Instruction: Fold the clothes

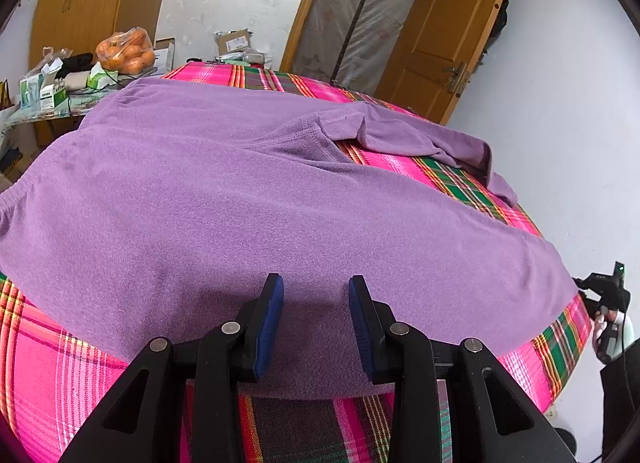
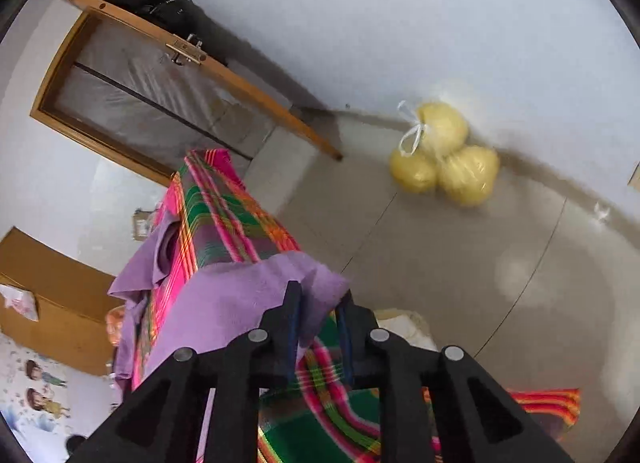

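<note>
A purple fleece garment (image 1: 208, 199) lies spread over a pink plaid cover (image 1: 56, 359). One part (image 1: 432, 135) is bunched towards the far right. My left gripper (image 1: 316, 283) is open and hovers just over the garment's near edge, with nothing between its blue pads (image 1: 270, 327). In the right wrist view, a corner of the same garment (image 2: 256, 295) hangs over the cover's edge. It pokes between the fingers of my right gripper (image 2: 320, 297), which stand apart with a gap beside the cloth. The right gripper (image 1: 608, 295) also shows at the garment's right corner, in a hand.
A cluttered side table at the far left holds a bag of oranges (image 1: 126, 49) and small boxes (image 1: 52, 93). A wooden door (image 1: 452, 35) stands open behind. A bag of yellow fruit (image 2: 444, 155) sits on the tiled floor (image 2: 460, 263) by the wall.
</note>
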The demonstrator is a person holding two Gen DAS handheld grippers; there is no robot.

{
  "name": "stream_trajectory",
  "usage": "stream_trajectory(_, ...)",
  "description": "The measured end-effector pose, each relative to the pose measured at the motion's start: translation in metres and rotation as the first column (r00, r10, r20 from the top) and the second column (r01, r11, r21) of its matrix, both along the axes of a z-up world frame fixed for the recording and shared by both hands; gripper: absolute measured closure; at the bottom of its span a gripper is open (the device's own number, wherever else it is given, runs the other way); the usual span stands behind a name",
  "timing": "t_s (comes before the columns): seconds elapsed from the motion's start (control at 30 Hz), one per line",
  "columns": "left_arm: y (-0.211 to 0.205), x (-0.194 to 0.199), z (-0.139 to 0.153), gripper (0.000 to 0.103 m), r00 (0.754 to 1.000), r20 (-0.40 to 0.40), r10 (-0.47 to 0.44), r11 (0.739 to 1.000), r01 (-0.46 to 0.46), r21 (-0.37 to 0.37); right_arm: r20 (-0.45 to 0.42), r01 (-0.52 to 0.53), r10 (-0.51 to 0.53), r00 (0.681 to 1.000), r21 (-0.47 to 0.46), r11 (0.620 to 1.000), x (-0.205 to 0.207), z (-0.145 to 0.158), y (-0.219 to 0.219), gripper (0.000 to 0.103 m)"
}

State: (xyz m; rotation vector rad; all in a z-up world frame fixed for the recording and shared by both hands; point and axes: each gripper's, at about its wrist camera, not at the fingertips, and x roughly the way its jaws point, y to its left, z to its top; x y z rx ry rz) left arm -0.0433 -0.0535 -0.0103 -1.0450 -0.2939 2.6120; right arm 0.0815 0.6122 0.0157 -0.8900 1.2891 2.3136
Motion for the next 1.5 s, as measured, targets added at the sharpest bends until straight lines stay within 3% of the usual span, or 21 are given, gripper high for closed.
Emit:
stream_trajectory(0.2, 0.003, 0.0, 0.0, 0.068, 1.0, -0.003, 0.001, 1.0, -0.002, -0.02, -0.044, 0.008, -0.001, 0.999, 0.167, 0.986, 0.003, 0.033, -0.015, 0.082)
stream_trajectory(0.3, 0.005, 0.0, 0.001, 0.068, 1.0, -0.005, 0.002, 0.999, -0.003, -0.036, -0.047, -0.149, 0.165, 0.985, 0.247, 0.957, -0.028, 0.051, -0.044, 0.082)
stream_trajectory(0.4, 0.007, 0.0, 0.001, 0.068, 1.0, -0.006, 0.003, 0.999, -0.004, -0.052, 0.034, -0.284, 0.287, 0.957, 0.281, 0.917, -0.072, 0.051, -0.065, 0.082)
stream_trajectory(0.5, 0.009, 0.0, 0.001, 0.068, 1.0, -0.008, 0.004, 0.998, -0.005, -0.068, 0.136, -0.291, 0.262, 0.955, 0.284, 0.914, -0.099, 0.038, -0.065, 0.082)
stream_trajectory(0.6, 0.011, 0.0, 0.001, 0.068, 1.0, -0.009, 0.005, 0.996, -0.006, -0.085, 0.143, -0.242, 0.205, 0.968, 0.328, 0.913, -0.101, 0.042, -0.068, 0.082)
stream_trajectory(0.7, 0.015, 0.0, 0.001, 0.068, 1.0, -0.013, 0.007, 0.993, -0.008, -0.116, 0.12, -0.32, 0.297, 0.947, 0.391, 0.863, -0.108, 0.054, -0.104, 0.082)
stream_trajectory(0.77, 0.018, 0.0, 0.001, 0.068, 1.0, -0.015, 0.008, 0.991, -0.01, -0.135, 0.119, -0.395, 0.384, 0.916, 0.436, 0.809, -0.116, 0.06, -0.138, 0.082)
stream_trajectory(0.97, 0.018, 0.003, 0.002, 0.068, 1.0, -0.021, 0.005, 0.989, -0.008, -0.149, 0.133, -0.622, 0.648, 0.75, 0.473, 0.624, -0.135, 0.061, -0.253, 0.082)
stream_trajectory(1.07, 0.017, 0.006, 0.002, 0.068, 1.0, -0.024, -0.001, 0.989, -0.003, -0.15, 0.207, -0.678, 0.684, 0.699, 0.496, 0.543, -0.141, 0.048, -0.289, 0.082)
stream_trajectory(1.17, 0.019, 0.008, 0.002, 0.068, 1.0, -0.027, -0.009, 0.986, 0.004, -0.165, 0.265, -0.679, 0.663, 0.7, 0.535, 0.503, -0.142, 0.039, -0.305, 0.083)
stream_trajectory(1.33, 0.024, 0.008, 0.002, 0.062, 0.999, -0.025, -0.023, 0.981, 0.018, -0.192, 0.307, -0.678, 0.643, 0.701, 0.565, 0.47, -0.141, 0.034, -0.312, 0.082)
stream_trajectory(1.5, 0.026, 0.009, 0.003, 0.062, 0.999, -0.025, -0.035, 0.981, 0.03, -0.191, 0.308, -0.678, 0.642, 0.702, 0.566, 0.47, -0.141, 0.039, -0.311, 0.081)
